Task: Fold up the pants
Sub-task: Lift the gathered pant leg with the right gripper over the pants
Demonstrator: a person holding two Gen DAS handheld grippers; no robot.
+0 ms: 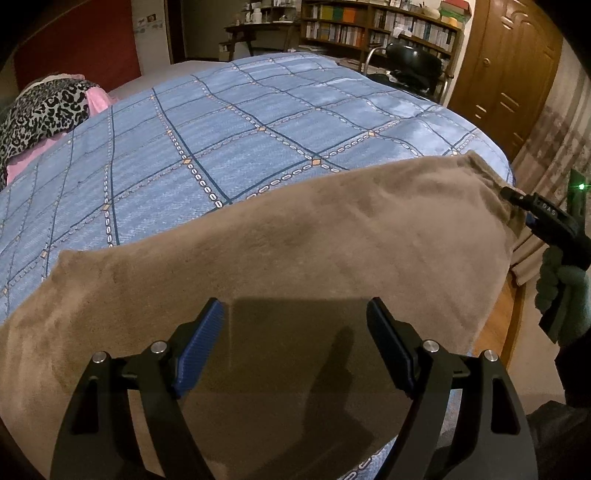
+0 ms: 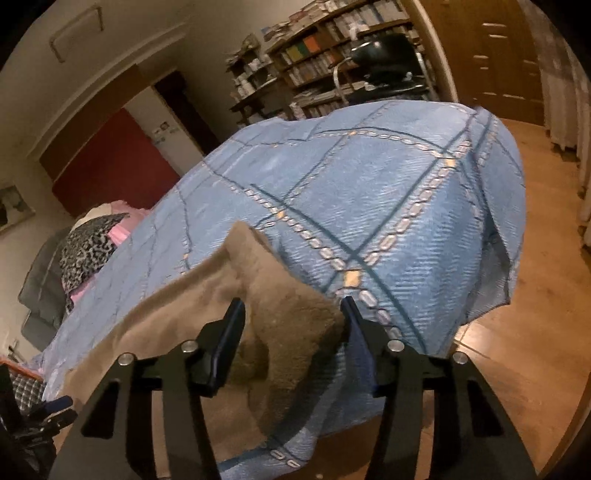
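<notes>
L tool [image 1: 295, 343], black w/ blue ribbed pads, hangs open just above the near part of the brown fleecy pants [image 1: 280, 243]; jaws wide apart, nothing between them, its shadow falls on the fabric below. The pants lie spread flat across the near edge of the bed, on top of the light-blue quilted bedspread w/ dark grid lines [image 1: 229, 122], running L to R across the left wrist view.

R tool [image 2: 291, 317] sits at the R end of the pants, jaws spread w/ a bunched brown corner between them; fabric touches the R finger, but the L finger looks apart from it, so not clamped. In the left wrist view the same tool's tip [image 1: 517, 197] meets the far R corner of the pants; a gloved hand [image 1: 561, 288] holds its handle.

Mid-distance, L side of bed: leopard-print cloth [image 1: 40, 110] over sth pink [image 1: 96, 99].

Beyond bed: black chair [image 1: 413, 59] at the bed's far edge, then wooden bookshelves full of books [image 1: 376, 26], brown wooden door [image 1: 506, 62] to the R. Wood floor [image 2: 535, 295] R of the bed.
</notes>
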